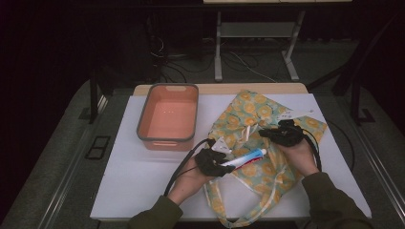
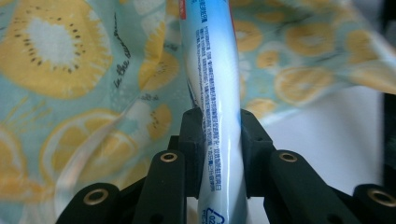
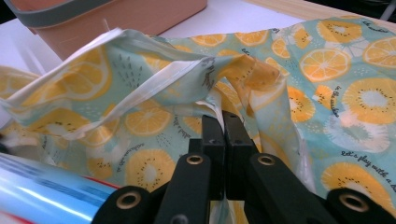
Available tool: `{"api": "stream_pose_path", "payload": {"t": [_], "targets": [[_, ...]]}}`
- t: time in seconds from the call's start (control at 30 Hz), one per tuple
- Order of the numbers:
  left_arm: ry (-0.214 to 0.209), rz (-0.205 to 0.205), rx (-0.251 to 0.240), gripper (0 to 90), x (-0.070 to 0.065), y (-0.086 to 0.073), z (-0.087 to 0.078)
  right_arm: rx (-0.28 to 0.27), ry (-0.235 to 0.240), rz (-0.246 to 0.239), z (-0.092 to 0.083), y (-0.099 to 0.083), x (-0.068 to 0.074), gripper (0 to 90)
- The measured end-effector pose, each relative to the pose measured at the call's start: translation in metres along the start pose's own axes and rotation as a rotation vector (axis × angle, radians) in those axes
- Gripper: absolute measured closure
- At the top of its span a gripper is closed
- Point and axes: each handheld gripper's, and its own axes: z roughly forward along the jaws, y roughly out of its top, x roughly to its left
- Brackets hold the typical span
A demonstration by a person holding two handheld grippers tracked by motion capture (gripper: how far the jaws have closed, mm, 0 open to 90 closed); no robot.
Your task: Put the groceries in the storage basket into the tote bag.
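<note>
A pale green cloth bag (image 1: 248,119) printed with orange slices lies on the white table, handles toward the front. My left gripper (image 1: 217,162) is shut on a blue and white tube (image 1: 246,157), which points right over the bag; in the left gripper view the tube (image 2: 217,93) runs up between the black pads (image 2: 192,140). My right gripper (image 1: 282,133) is shut on the bag's fabric and holds its edge raised; in the right gripper view the cloth (image 3: 210,88) is pinched between the closed jaws. The tube (image 3: 42,191) also shows at lower left there.
An empty salmon-pink tub (image 1: 168,116) with a grey rim stands at the back left of the white tabletop (image 1: 143,181). A white tag (image 1: 293,113) lies on the bag's far right part. Beyond the table are a dark floor and a metal stand.
</note>
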Motion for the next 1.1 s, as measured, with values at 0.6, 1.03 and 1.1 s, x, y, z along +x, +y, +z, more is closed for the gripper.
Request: {"api": "stream_pose_path", "payload": {"t": [0.6,1.03,1.1], "targets": [[0.066,-0.055,-0.026,74.1,0.021,0.040,0.065,-0.007,0.005,0.006,-0.002,0.000,-0.002,89.0],[0.130,-0.094,-0.037,73.8,0.040,0.069,0.087,-0.020,0.000,0.006,-0.004,0.001,-0.003,89.0],[0.137,-0.100,-0.042,73.7,0.042,0.073,0.090,-0.023,-0.002,0.007,-0.005,0.001,-0.002,89.0]]}}
